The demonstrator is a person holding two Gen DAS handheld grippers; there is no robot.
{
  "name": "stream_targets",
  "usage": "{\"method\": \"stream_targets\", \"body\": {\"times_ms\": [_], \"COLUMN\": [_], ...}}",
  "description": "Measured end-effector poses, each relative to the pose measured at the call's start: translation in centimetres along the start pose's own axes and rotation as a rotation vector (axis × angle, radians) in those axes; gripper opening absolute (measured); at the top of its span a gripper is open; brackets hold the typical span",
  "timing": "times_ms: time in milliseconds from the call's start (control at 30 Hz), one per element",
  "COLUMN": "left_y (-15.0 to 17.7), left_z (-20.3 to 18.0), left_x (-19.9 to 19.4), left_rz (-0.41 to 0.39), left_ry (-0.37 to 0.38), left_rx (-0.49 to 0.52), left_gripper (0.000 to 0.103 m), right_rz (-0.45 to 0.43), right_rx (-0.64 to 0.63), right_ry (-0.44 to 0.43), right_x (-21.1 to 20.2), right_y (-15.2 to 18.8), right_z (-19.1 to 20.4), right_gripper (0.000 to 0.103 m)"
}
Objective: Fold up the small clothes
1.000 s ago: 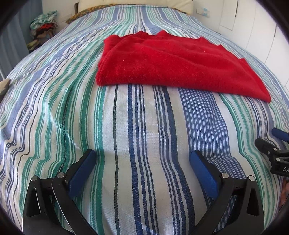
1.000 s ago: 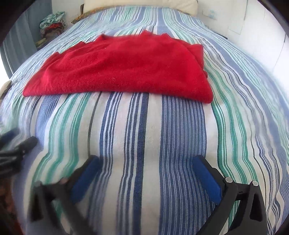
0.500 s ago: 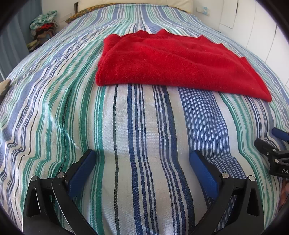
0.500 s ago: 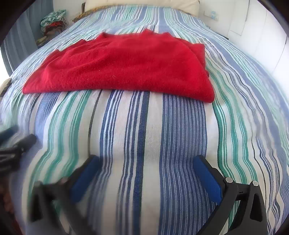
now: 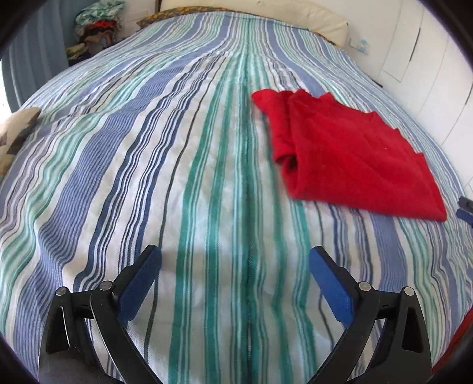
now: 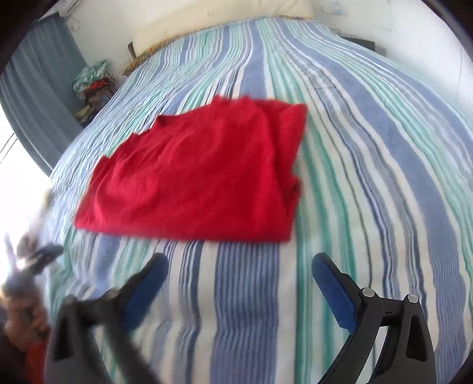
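While both tongs hover released and empty over striped bedspread (image 5: 183, 183), folded red garment (image 6: 201, 177) lies flat, long axis crosswise. Right tongs (image 6: 239, 274) nearer, garment dead ahead, just beyond tips. Left tongs (image 5: 235, 267) off to side, garment (image 5: 348, 156) ahead-right, well apart.

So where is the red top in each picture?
Left wrist view: the red top lies folded on the striped bed, upper right of the picture.
Right wrist view: the red top lies in the middle, a bit left.
Shared landmark: the pile of clothes beside the bed's far end.
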State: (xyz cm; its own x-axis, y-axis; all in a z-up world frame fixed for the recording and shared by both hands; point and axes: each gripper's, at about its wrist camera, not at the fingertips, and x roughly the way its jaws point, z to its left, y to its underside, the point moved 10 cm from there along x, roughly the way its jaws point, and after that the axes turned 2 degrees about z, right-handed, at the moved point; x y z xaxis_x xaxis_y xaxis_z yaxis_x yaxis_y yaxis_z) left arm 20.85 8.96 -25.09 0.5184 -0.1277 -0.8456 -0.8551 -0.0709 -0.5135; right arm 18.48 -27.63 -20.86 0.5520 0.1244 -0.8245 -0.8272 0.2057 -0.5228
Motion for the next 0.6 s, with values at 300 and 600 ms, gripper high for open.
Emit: {"method": "stream_targets", "body": {"times_ms": [300,600], "left_y": [1.3,1.2], "left_z": [0.0,-0.1], "left_x": [0.5,0.7], "left_rz": [-0.054,-0.053], "left_ry": [-0.005,-0.006], "left_rx": [0.036,0.037], "left_gripper": [0.102,0.103], "right_rz": [0.033,0.049], "right_rx": [0.272,0.286], "right_ry": [-0.159,-0.188], "right_x": [5.7,8.6], "right_y": [-7.9,-7.7], "right_z": [-4.7,-3.4], "right_gripper": [0.081,0.011]}}
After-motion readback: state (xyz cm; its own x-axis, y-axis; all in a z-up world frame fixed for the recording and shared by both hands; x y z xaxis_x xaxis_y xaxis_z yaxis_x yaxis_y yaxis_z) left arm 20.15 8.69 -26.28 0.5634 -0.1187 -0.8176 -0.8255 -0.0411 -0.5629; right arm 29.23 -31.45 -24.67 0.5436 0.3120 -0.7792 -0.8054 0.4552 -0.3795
